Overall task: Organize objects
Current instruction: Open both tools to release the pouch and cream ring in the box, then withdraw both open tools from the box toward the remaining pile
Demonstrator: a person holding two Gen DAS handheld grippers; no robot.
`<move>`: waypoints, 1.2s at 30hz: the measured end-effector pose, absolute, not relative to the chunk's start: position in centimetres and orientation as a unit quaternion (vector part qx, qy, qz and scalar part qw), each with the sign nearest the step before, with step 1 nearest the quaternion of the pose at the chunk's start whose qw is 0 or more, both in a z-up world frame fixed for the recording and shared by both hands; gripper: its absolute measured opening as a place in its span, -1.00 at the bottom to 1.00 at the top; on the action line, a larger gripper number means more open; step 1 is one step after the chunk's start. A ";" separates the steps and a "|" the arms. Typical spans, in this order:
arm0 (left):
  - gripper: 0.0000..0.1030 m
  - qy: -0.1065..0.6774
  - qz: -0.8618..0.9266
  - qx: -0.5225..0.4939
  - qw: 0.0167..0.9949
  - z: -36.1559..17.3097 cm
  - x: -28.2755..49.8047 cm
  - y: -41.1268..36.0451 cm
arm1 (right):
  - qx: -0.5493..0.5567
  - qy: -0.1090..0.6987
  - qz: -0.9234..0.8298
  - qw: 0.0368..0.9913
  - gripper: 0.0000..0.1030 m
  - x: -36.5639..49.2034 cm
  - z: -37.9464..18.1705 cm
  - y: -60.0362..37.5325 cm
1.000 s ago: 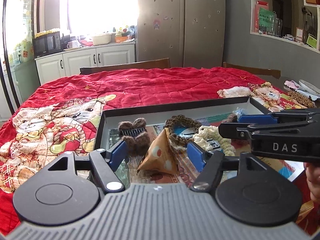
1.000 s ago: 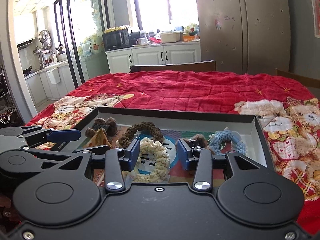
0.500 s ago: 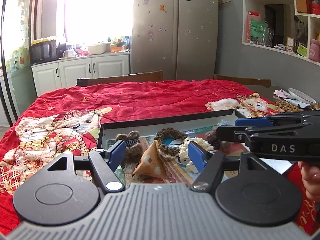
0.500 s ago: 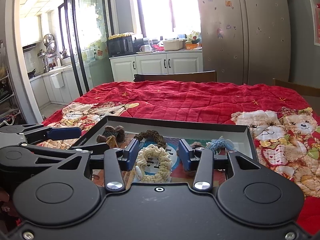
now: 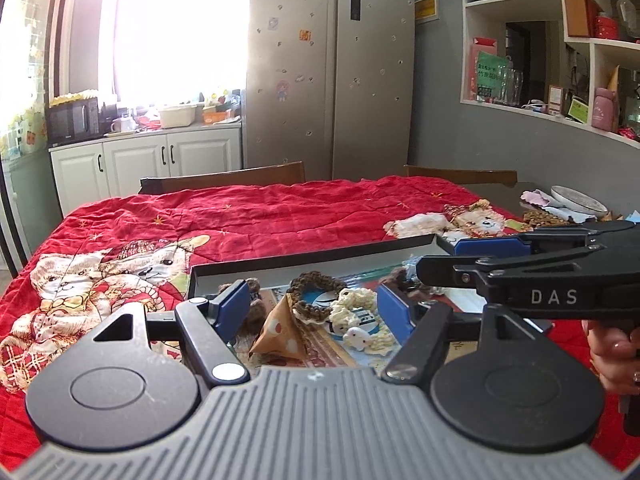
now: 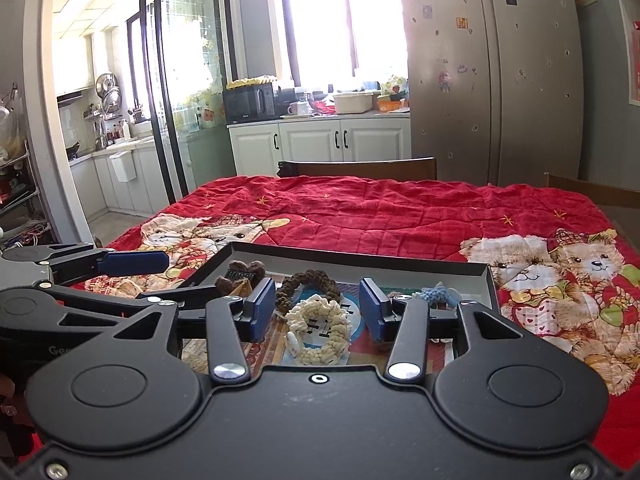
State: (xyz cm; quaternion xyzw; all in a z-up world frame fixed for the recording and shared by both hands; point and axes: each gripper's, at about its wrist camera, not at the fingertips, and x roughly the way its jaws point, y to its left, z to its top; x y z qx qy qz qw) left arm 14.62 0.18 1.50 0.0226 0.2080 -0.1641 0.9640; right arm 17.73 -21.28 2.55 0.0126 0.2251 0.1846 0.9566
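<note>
Both grippers hang over the near edge of the tray, nothing in either one. The left gripper is spread pretty wide and empty; the right gripper is about half open, its jaws have just been opening, and nothing is between them, the stuff you see in the gap lies down on the tray floor.

The things to sort all sit in the tray: cream ring dead centre, brown ring at its 12, blue knot at 2, a tan cone and a dark fuzzy clip off at 10.

What could go sideways, I think: the rings touch or overlap, so a grab at one may drag its neighbour along. The two grippers also sit close side by side, so reaching across could knock them together or catch the tray wall.
</note>
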 end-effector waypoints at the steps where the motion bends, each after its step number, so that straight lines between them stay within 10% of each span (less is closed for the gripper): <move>1: 0.57 0.207 -0.166 0.023 0.964 1.6 14.5 0.2 | 0.012 0.224 0.185 0.957 -0.12 17.5 2.7 -21.4; 36: 0.65 0.190 -0.212 0.065 0.957 2.9 9.1 -0.7 | -0.001 0.212 0.186 0.959 -0.05 9.3 4.3 -25.4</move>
